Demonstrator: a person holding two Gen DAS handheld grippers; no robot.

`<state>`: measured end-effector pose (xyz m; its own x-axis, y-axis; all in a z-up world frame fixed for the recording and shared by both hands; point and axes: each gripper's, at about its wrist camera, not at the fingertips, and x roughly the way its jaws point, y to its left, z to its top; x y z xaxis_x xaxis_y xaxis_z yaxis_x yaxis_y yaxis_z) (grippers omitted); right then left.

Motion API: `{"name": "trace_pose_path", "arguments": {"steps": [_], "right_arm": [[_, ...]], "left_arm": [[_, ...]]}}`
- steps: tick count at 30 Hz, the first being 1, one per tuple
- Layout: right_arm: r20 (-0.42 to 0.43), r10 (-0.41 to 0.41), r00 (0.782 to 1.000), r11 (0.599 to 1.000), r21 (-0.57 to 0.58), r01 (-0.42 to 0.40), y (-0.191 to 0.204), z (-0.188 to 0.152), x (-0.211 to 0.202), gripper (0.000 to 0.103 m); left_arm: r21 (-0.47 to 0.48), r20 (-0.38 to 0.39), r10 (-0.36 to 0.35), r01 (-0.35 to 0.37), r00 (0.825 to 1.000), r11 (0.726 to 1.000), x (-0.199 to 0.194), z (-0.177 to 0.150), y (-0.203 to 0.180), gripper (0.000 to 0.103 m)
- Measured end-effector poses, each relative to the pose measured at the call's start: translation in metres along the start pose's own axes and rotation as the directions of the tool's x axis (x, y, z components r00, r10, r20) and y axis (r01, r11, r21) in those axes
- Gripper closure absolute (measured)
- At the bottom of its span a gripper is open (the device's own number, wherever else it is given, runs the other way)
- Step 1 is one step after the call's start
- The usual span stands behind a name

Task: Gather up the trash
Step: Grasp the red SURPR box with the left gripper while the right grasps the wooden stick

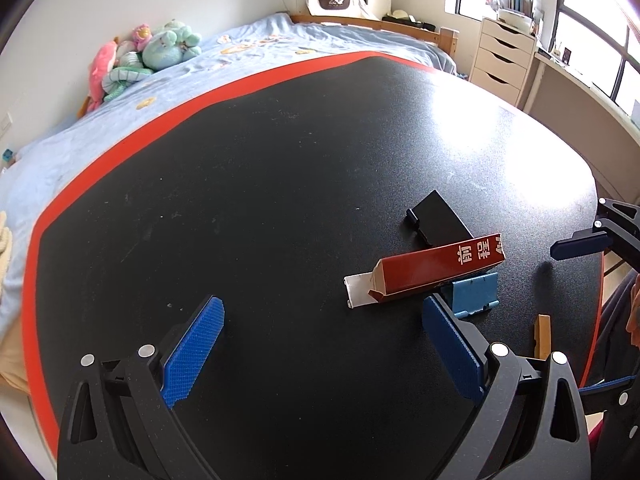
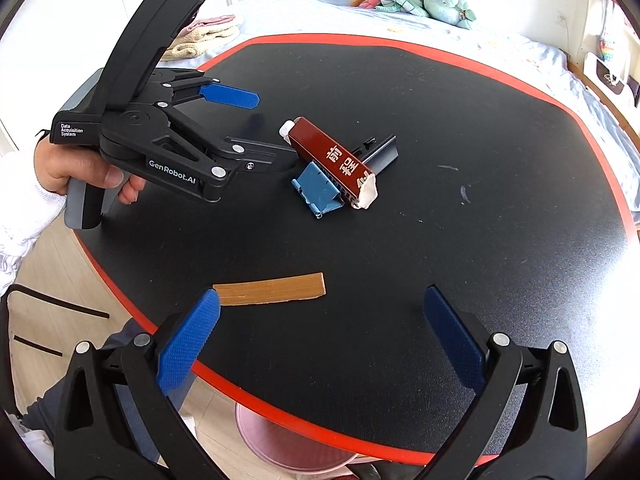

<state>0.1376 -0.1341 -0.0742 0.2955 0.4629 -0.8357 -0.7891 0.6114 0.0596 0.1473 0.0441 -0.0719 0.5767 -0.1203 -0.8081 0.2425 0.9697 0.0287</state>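
Black tabletop (image 2: 400,92): red-edged, seen in both views; a small heap of trash lies on it.
L gripper (image 2: 264,130): held by a hand (image 2: 76,172) at left of the R wrist view; jaws are spread wide w/ nothing between them. Upper blue pad (image 2: 230,95) is raised off the table; lower finger reaches to just beside the red carton, contact can't be told.
Brown strip (image 2: 272,289): flat on the table nr the front edge, just beyond the R gripper's left pad, well apart from the heap.
Blue clip (image 2: 316,190): tucked under the carton's near side, touching it.
Red carton (image 2: 334,158): lies tilted across the heap, white lettering on its side, torn white end toward the right in the R wrist view.
Black piece (image 2: 380,150): behind the carton, partly hidden by it.
White flap (image 1: 357,286): sticks out from the carton's end in the L wrist view.
R gripper (image 2: 322,338): jaws are spread wide, empty, held over the table's near edge.
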Motion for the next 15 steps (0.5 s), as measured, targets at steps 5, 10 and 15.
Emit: {"name": "trace_pose_path", "arguments": {"steps": [5, 10, 15], "right_arm": [[-0.004, -0.002, 1.0, 1.0, 0.003, 0.002, -0.002, 0.0, 0.002, 0.003], [0.0, 0.002, 1.0, 1.0, 0.007, -0.002, -0.003, -0.001, 0.0, 0.003], [0.002, 0.004, 1.0, 1.0, 0.007, -0.004, -0.003, -0.002, 0.0, 0.003]], "left_arm": [[0.048, -0.007, -0.018, 0.019, 1.0, 0.999, 0.006, 0.008, -0.004, 0.008], [0.109, 0.001, -0.059, 0.058, 0.998, 0.992, 0.01, 0.014, -0.011, 0.008], [0.187, 0.013, -0.096, 0.091, 0.995, 0.978, 0.009, 0.016, -0.021, 0.008]]}}
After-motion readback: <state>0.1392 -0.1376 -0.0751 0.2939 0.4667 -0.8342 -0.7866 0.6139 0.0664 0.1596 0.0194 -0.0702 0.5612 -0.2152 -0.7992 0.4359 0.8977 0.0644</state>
